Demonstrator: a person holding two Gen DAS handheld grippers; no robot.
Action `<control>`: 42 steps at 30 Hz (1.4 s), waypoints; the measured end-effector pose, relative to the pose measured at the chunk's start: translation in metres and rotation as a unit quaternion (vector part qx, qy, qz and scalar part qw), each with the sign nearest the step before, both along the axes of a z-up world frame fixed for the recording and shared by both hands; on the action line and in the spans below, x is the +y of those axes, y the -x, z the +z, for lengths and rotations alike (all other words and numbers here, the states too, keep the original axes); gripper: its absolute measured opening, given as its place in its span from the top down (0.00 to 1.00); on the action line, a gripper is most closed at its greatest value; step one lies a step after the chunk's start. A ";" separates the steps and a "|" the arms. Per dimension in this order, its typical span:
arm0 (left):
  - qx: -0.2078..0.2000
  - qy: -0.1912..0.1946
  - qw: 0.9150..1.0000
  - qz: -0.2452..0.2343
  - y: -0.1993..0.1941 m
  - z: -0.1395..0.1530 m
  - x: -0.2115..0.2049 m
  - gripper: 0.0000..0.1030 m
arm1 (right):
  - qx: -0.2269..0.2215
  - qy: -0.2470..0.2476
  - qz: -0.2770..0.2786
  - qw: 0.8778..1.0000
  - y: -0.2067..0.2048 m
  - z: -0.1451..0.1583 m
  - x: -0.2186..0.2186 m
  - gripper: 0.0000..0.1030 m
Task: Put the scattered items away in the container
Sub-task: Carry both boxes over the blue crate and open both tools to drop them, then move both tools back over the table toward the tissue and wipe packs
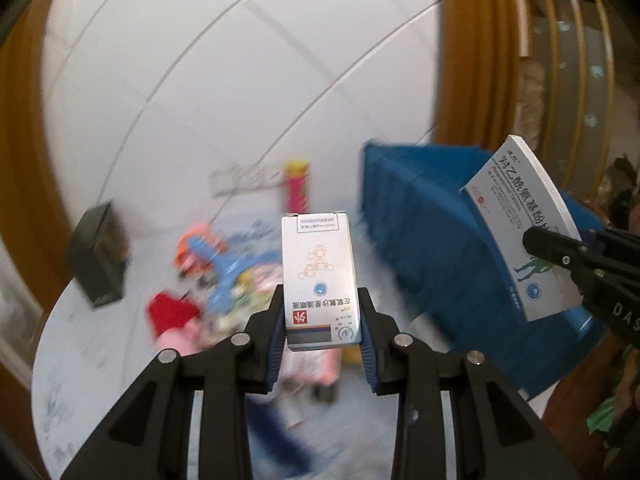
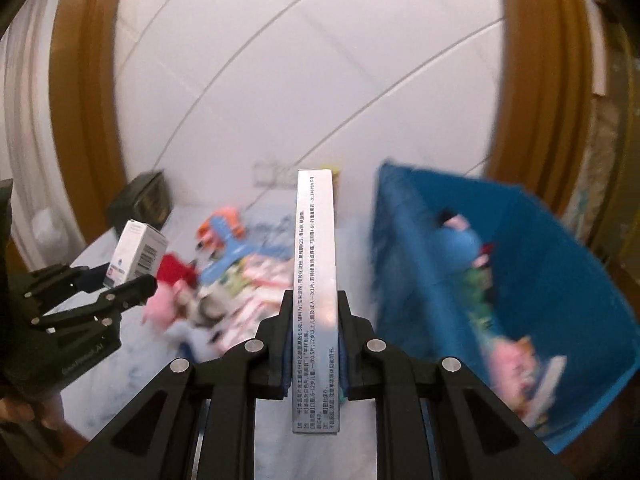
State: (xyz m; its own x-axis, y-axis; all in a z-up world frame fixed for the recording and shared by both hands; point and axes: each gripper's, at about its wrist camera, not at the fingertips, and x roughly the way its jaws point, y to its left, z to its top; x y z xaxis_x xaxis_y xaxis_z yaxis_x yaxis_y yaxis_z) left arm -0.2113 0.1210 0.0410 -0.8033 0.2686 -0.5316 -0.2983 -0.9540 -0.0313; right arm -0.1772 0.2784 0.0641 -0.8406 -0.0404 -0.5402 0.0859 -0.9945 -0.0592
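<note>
Both wrist views are evenly and fairly brightly lit by soft indoor light, with no hard shadows on the pale tabletop [image 1: 100, 360]. Strong fisheye distortion bows the wall seams and the brown door frame [image 2: 88, 100] into arcs, and dark vignetting fills the corners. Motion blur smears the scattered clutter [image 1: 224, 272] and the blue bin [image 2: 520, 280], so their details cannot be read. What moves with each camera stays sharp: the small white box [image 1: 318, 280] and the flat box's narrow edge [image 2: 316, 300], which carries a dull sheen. Colours look slightly washed out and grainy.
</note>
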 end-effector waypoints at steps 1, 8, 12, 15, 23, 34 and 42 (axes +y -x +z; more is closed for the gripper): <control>0.007 -0.002 1.000 -0.008 0.000 0.006 0.017 0.69 | 0.009 -0.002 -0.007 1.000 -0.004 0.008 0.017 0.84; 0.038 -0.008 0.996 -0.074 0.008 0.053 0.174 0.69 | 0.038 -0.016 -0.063 0.997 -0.013 0.045 0.145 0.84; 0.030 0.005 0.994 -0.103 0.018 0.060 0.247 0.69 | 0.034 -0.018 -0.088 0.995 -0.009 0.052 0.209 0.84; 0.022 0.018 0.993 -0.113 0.023 0.055 0.282 0.69 | 0.025 -0.009 -0.101 0.995 -0.005 0.045 0.245 0.84; 0.003 0.051 0.994 -0.097 0.032 0.034 0.311 0.21 | 0.006 0.024 -0.119 0.993 0.002 0.020 0.301 0.02; -0.020 0.054 0.995 -0.076 0.032 0.015 0.293 0.21 | -0.009 0.020 -0.128 0.992 0.007 0.006 0.304 0.00; -0.026 0.045 0.996 -0.072 0.018 0.011 0.278 0.21 | -0.021 0.019 -0.129 0.991 -0.001 0.000 0.299 0.00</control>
State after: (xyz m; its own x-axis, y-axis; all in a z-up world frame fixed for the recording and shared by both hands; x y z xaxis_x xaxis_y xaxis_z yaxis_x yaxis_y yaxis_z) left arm -0.2296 0.3987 0.0519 -0.7302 0.3278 -0.5995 -0.4325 -0.9010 0.0341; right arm -0.1763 0.5775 0.0643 -0.8026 0.1530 -0.5766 -0.1707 -0.9850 -0.0238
